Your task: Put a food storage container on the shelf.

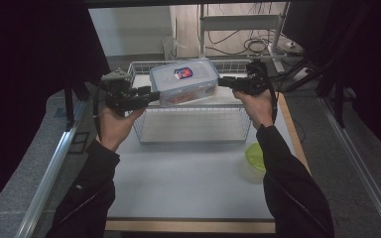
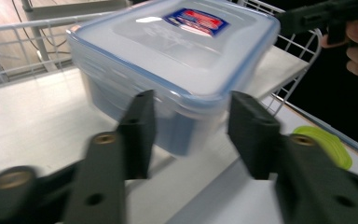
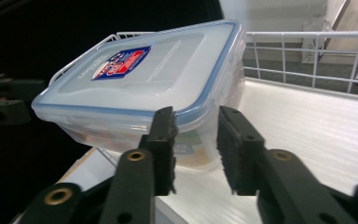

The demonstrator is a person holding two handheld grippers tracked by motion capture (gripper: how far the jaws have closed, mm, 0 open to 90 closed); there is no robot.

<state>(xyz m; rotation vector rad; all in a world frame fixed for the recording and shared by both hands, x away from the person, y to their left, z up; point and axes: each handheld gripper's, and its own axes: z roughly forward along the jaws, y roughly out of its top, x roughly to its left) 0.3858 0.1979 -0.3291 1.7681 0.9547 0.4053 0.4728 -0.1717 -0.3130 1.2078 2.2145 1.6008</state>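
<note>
Clear lidded container [image 1: 184, 81] is up over the wire basket [image 1: 192, 130] — right gripper [image 1: 224, 82] is clamped on its end. Left gripper [image 2: 191, 121] sits at the opposite end, jaws straddling a corner, can't tell if they're pressing.

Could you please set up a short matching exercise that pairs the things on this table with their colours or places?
Things:
1. container lid
2. wire basket
3. small bowl
4. left gripper

Descriptions:
A. white mesh
B. yellow-green, beside the basket
C. clear with a blue rim and a sticker
D. black jaws at the container's left end

Pairs: 1-C, 2-A, 3-B, 4-D
</note>
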